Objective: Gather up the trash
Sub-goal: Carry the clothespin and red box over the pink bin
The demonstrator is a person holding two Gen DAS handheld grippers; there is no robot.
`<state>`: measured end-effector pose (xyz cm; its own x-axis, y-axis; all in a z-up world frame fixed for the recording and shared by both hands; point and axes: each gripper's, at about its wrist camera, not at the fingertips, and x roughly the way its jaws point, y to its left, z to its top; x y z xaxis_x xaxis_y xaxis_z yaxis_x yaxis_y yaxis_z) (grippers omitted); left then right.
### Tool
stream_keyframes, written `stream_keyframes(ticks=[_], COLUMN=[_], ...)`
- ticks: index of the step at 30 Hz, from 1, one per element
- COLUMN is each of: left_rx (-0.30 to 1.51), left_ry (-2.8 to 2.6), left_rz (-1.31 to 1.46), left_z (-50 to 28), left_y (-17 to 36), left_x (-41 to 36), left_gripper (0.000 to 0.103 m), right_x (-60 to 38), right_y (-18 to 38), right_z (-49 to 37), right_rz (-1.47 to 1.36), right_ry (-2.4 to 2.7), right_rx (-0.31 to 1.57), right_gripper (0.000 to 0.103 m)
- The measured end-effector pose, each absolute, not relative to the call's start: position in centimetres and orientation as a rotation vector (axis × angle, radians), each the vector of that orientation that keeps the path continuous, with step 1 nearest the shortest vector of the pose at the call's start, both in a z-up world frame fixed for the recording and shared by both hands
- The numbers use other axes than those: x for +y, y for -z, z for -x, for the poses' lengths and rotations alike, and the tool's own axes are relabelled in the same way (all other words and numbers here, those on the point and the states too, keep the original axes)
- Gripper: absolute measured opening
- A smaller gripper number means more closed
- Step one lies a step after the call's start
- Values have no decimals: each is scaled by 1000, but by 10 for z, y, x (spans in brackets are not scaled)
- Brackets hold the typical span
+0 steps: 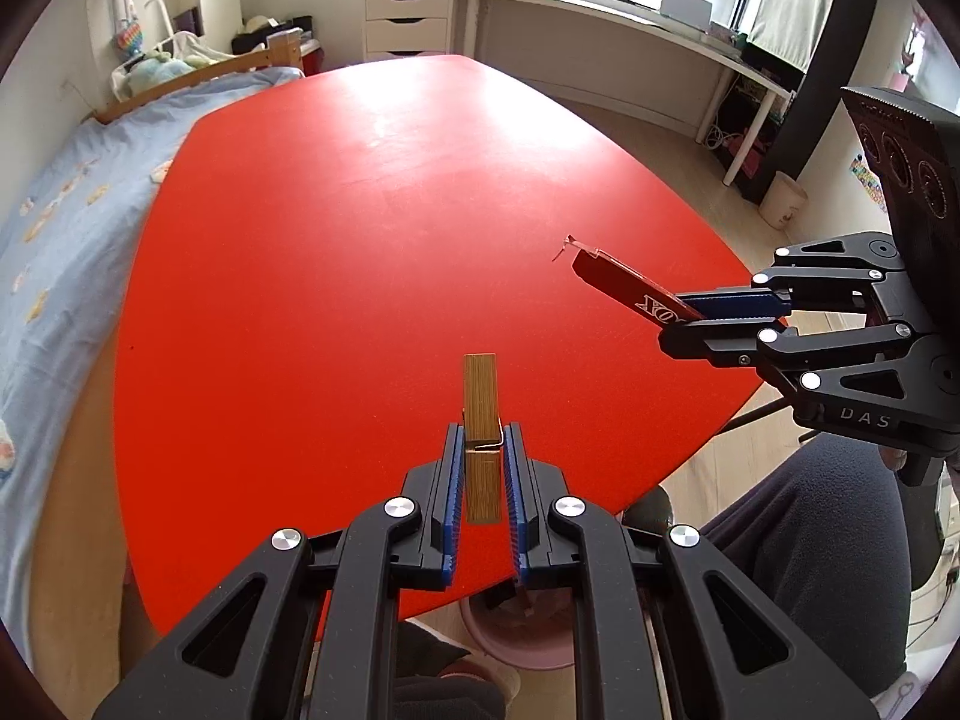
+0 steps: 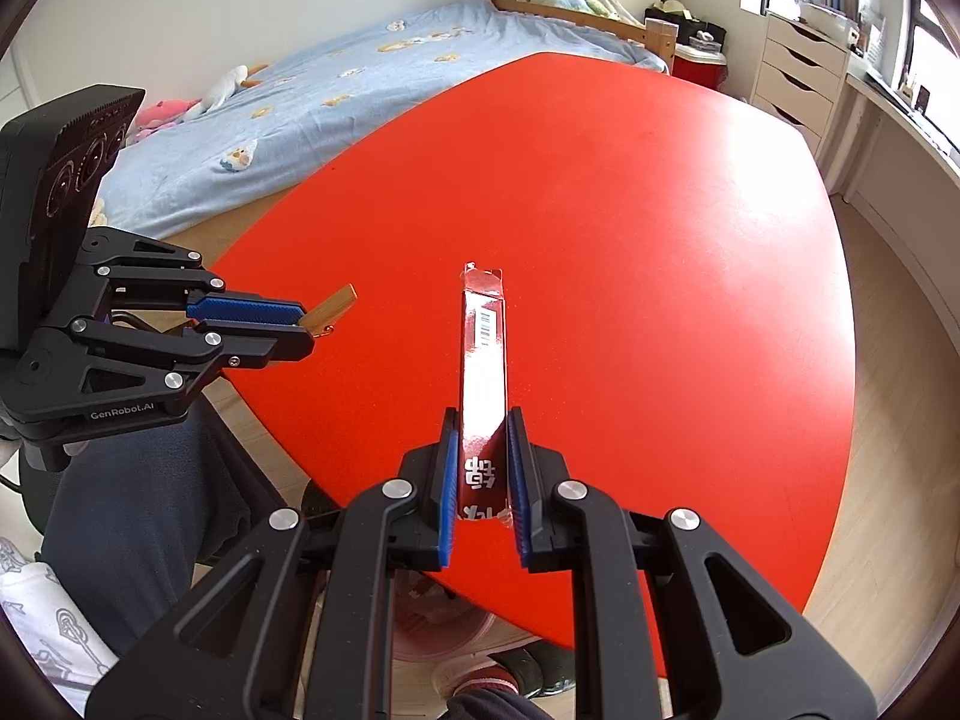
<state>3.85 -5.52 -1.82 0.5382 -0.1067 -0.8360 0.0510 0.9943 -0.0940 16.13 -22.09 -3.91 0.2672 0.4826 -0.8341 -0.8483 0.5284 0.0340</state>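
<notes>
My left gripper [image 1: 483, 438] is shut on a wooden clothespin [image 1: 481, 414] and holds it above the near edge of the red table [image 1: 372, 228]. It also shows in the right wrist view [image 2: 306, 324] with the clothespin [image 2: 333, 303] sticking out. My right gripper [image 2: 483, 426] is shut on a long red snack wrapper [image 2: 483, 354] with a barcode, held above the table [image 2: 630, 252]. In the left wrist view the right gripper [image 1: 684, 315] holds the wrapper [image 1: 624, 288] at the table's right edge.
A pink bin [image 1: 516, 630] stands on the floor under the table's near edge, also in the right wrist view [image 2: 444, 630]. A bed with a blue sheet [image 1: 60, 228] lies left of the table. A white drawer unit [image 1: 408, 12] and desk [image 1: 600, 24] stand at the back. The person's legs [image 1: 810, 540] are at the right.
</notes>
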Motion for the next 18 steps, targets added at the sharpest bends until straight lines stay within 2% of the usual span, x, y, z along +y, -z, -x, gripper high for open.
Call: stream_keyframes(ticks=[8,18], left_rx=[972,981], left_ry=[134,182], left_rz=[49,54], left_z=[-3,29], left_y=[1,3], left_x=[-67,-79], left_gripper=[13,13], right_x=[-245,-270], right_y=[16,20], right_z=[-105,-60], right_rz=[434,410], right_ry=[-937,-928], right_rx=[876,902], right_gripper=[14,14])
